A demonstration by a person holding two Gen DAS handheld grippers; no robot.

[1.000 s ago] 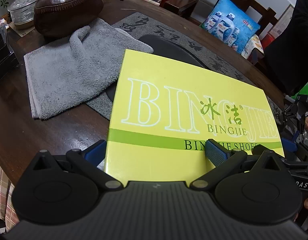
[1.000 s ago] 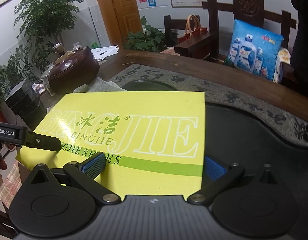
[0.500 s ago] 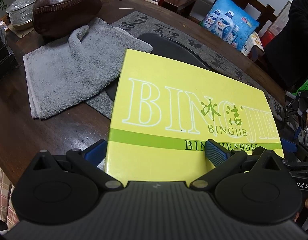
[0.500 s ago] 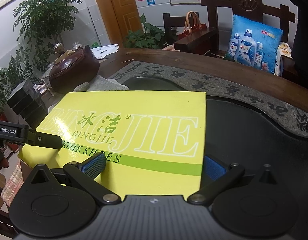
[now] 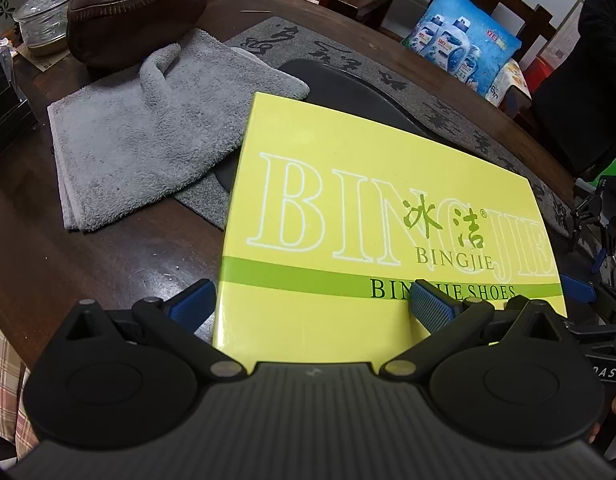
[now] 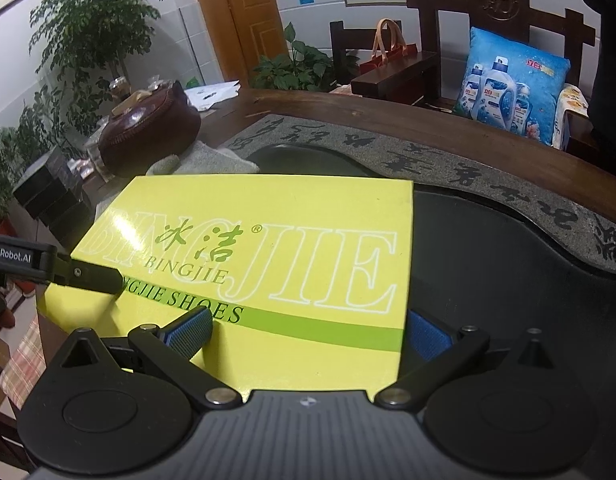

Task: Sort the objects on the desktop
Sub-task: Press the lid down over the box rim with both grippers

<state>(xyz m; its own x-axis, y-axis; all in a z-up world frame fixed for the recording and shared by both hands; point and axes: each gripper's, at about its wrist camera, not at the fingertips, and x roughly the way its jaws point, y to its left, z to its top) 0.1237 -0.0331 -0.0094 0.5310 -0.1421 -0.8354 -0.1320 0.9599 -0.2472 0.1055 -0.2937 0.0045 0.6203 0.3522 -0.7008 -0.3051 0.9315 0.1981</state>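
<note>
My left gripper (image 5: 316, 300) and right gripper (image 6: 308, 330) each clamp the yellow shoebox lid (image 5: 372, 216) at opposite ends, towel (image 5: 147, 132) ahead-left.

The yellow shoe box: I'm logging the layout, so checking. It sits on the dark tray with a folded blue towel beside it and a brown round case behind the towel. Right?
Not quite: the towel is grey, not blue, as the left wrist view shows. The rest holds: the yellow shoe box sits on the dark tray, the folded towel beside it, the brown round case behind the towel.
</note>
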